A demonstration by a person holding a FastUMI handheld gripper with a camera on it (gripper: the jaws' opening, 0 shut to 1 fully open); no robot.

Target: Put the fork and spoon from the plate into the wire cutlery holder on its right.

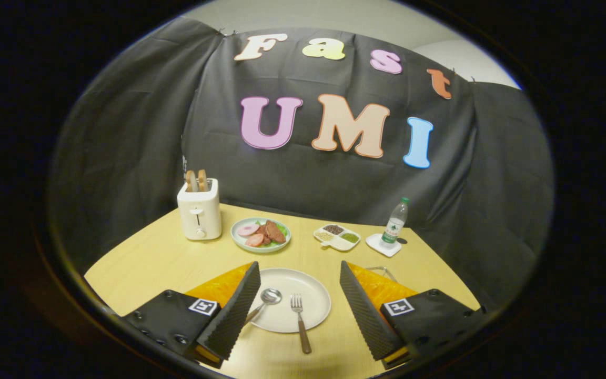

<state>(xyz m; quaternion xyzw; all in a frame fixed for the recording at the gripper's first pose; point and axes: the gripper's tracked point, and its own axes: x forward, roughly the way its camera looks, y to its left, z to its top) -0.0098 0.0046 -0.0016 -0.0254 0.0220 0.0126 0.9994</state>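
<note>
Gripper (300,305): fingers spread wide, holding nothing.
Fork (300,318): lies between them on the plate (311,287), handle pointing back toward the gripper.
Spoon (266,301): just beside the left finger.

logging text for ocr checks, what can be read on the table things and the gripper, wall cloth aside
Water bottle label: printed, but too small to read.
Square markers on the gripper body: black-and-white patterns, no readable words.
Toaster: no marking legible.
Gripper: open, its fingers either side of the plate holding the spoon and fork; no text on these.
</note>
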